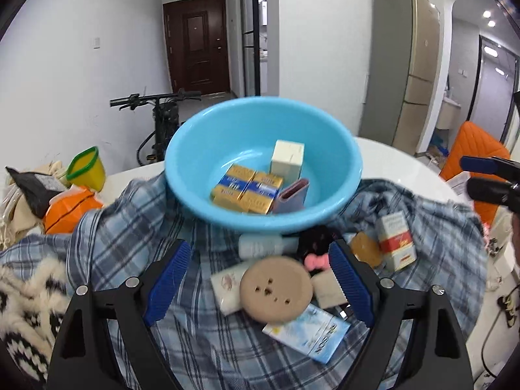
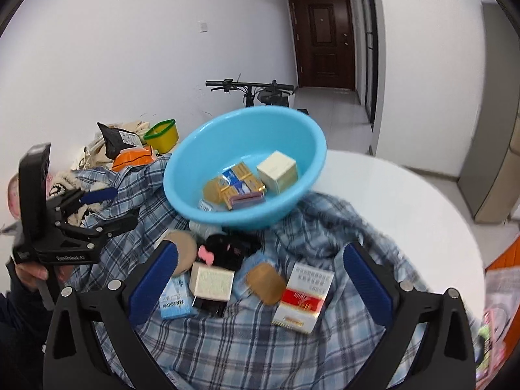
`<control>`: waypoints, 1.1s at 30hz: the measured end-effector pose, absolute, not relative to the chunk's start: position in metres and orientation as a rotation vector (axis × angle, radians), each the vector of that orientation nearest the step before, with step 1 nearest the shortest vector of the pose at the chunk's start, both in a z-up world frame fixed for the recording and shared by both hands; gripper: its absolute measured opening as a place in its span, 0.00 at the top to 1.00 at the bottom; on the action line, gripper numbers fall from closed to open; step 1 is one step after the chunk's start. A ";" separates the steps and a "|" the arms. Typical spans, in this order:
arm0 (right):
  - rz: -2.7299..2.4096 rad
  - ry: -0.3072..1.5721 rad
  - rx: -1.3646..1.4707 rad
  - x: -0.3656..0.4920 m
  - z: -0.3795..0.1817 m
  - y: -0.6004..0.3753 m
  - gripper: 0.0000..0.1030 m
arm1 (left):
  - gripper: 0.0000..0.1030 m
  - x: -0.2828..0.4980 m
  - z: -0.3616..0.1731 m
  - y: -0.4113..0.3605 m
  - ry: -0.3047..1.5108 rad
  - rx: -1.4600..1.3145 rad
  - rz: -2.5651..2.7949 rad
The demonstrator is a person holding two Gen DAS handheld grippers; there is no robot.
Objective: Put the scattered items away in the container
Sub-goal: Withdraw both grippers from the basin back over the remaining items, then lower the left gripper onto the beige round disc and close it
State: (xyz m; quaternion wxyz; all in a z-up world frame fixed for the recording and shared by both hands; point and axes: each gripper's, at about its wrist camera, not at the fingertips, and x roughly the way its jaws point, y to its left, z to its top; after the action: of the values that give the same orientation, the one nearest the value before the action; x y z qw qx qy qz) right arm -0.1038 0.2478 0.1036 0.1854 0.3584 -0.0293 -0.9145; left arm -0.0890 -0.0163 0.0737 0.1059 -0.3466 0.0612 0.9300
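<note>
- Left gripper [image 1: 260, 276]: blue ribbed pads spread apart, empty, over a round tan disc with small holes [image 1: 276, 289] on blue plaid cloth [image 1: 130, 227].
- Right gripper [image 2: 260, 279]: pads likewise apart, empty, flanking a red-and-white carton [image 2: 304, 295].
- Beyond both: light blue plastic basin [image 1: 195, 149] holding gold-and-blue boxes [image 1: 248, 188].

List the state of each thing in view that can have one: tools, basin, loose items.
Left tool: open, empty.
Right tool: open, empty.
Blue basin: upright, partly filled.
Cream box: in the basin, upright.
Gold-blue boxes: in the basin, lying flat.
Red-white box: outside, on the plaid cloth.
Round tan disc: outside, on the cloth.
</note>
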 end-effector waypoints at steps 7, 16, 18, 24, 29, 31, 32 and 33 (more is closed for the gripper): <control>-2.575 -0.303 0.988 -0.100 0.085 0.259 0.01 | 0.14 -0.088 0.036 -0.016 0.093 -1.092 2.731; -2.664 -0.268 1.006 -0.102 0.073 0.270 0.01 | 0.14 -0.096 0.030 -0.012 0.105 -1.103 2.739; -2.696 -0.258 0.987 -0.100 0.073 0.271 0.01 | 0.14 -0.096 0.029 -0.010 0.113 -1.097 2.747; -2.712 -0.149 0.969 -0.093 0.066 0.259 0.01 | 0.14 -0.097 0.020 -0.003 0.136 -1.127 2.720; -2.691 -0.070 0.990 -0.090 0.056 0.248 0.01 | 0.14 -0.098 0.013 -0.002 0.126 -1.155 2.696; -2.681 -0.055 1.000 -0.090 0.052 0.245 0.01 | 0.14 -0.098 0.010 -0.002 0.116 -1.169 2.685; -2.675 -0.050 1.006 -0.090 0.049 0.244 0.01 | 0.14 -0.098 0.009 -0.003 0.111 -1.175 2.681; -2.669 -0.046 1.012 -0.089 0.047 0.243 0.01 | 0.14 -0.098 0.007 -0.003 0.108 -1.182 2.675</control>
State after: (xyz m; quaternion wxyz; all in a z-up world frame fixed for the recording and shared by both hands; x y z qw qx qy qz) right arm -0.0894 0.2433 0.0472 0.1429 0.3510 -0.0160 -0.9253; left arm -0.0976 -0.0029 0.0068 0.1074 -0.4016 0.0365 0.9088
